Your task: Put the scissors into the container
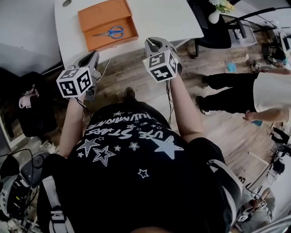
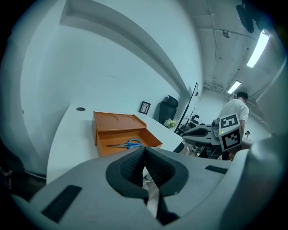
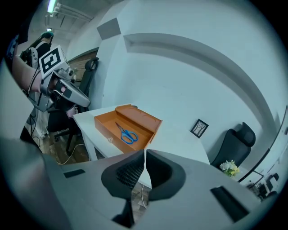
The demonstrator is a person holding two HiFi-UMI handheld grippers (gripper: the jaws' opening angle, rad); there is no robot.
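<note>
The fingers (image 2: 130, 170) of the left gripper (image 2: 144, 155) are pressed together, holding nothing. On the right gripper (image 3: 145, 157) they are too. The blue scissors (image 1: 110, 32) lie inside the orange container (image 1: 102, 13) on the white table (image 1: 163, 18). The table's far side is cut off.

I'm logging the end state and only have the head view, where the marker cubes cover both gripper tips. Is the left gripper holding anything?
Observer: No. In the left gripper view, the left gripper has its jaws together with nothing between them.
Operator: And the right one?
Observer: The right gripper is likewise shut and empty. Its view looks toward the scissors, which lie inside the orange container.
Operator: Is there anything beyond the container that I can't see?
Observer: Yes, a small framed picture stands on the white table, close to the wall.
</note>
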